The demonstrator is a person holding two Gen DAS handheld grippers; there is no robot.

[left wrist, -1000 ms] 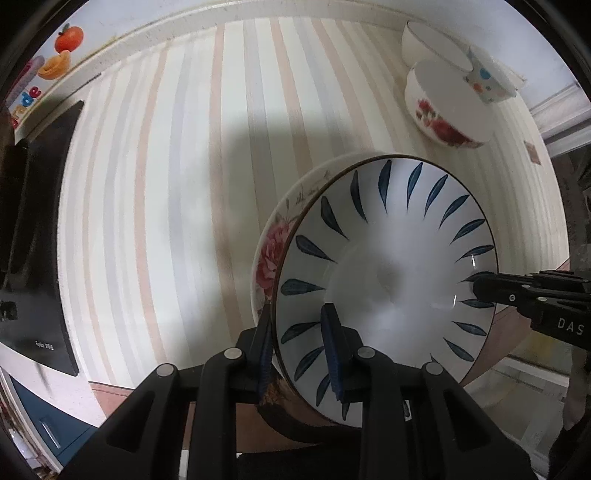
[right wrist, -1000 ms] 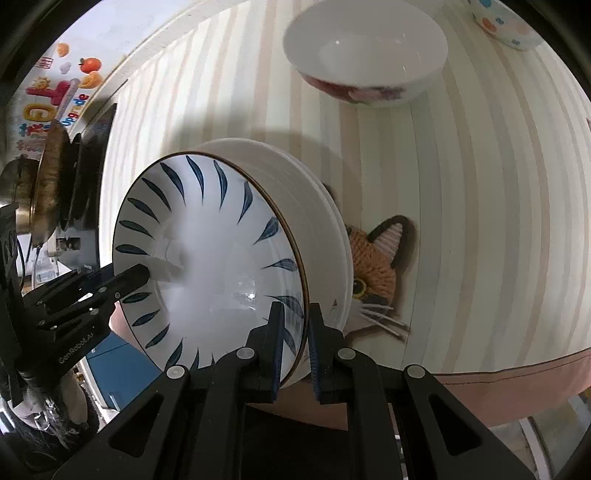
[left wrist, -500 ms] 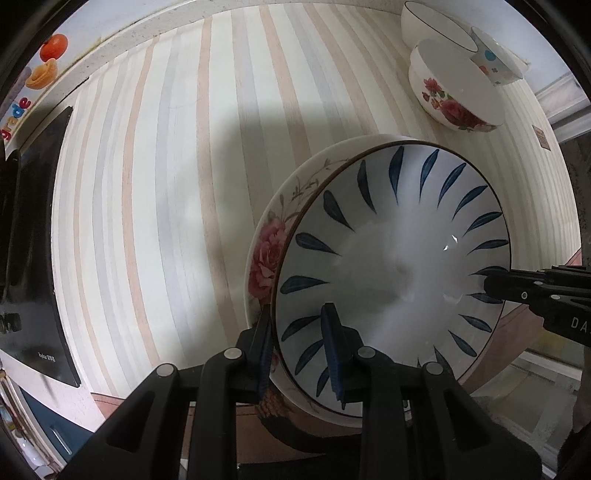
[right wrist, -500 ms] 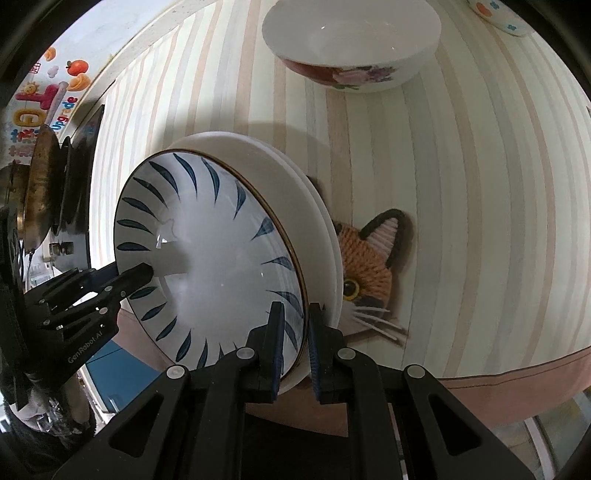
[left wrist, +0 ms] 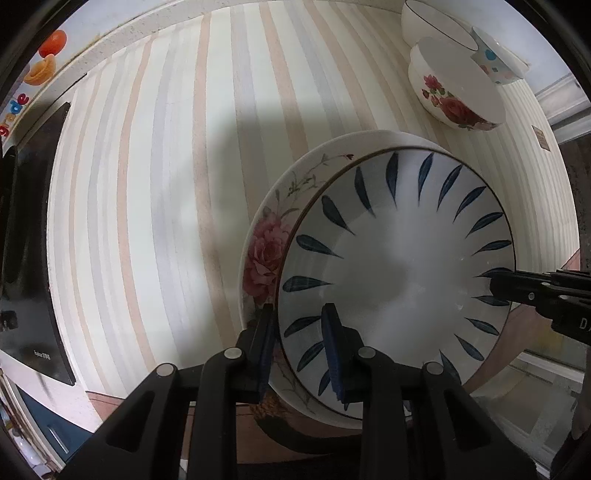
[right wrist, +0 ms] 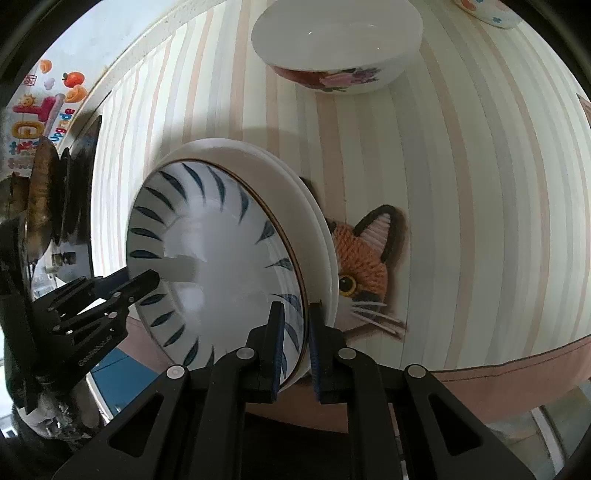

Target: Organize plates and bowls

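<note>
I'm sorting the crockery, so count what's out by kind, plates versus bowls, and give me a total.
Plates: 2, the blue-leaf plate stacked over the rose plate.
Bowls: 3, the rose bowl, a plain white bowl and a dotted bowl.
Total: 5.

Glossy glazed ceramic plate (left wrist: 399, 273) and bowl (left wrist: 456, 85). Matt striped cloth (left wrist: 147, 184), probably woven. Rough yarn cat mat (right wrist: 364, 258) beside plate. Gripper fingers (left wrist: 334, 362) matt black plastic, ribbed pads.

I count two stacked dishes: one blue-leaf bowl (left wrist: 399, 258) on one rose plate (left wrist: 266, 251). Far right, three bowls (left wrist: 458, 92). One cat coaster (right wrist: 365, 254).
</note>
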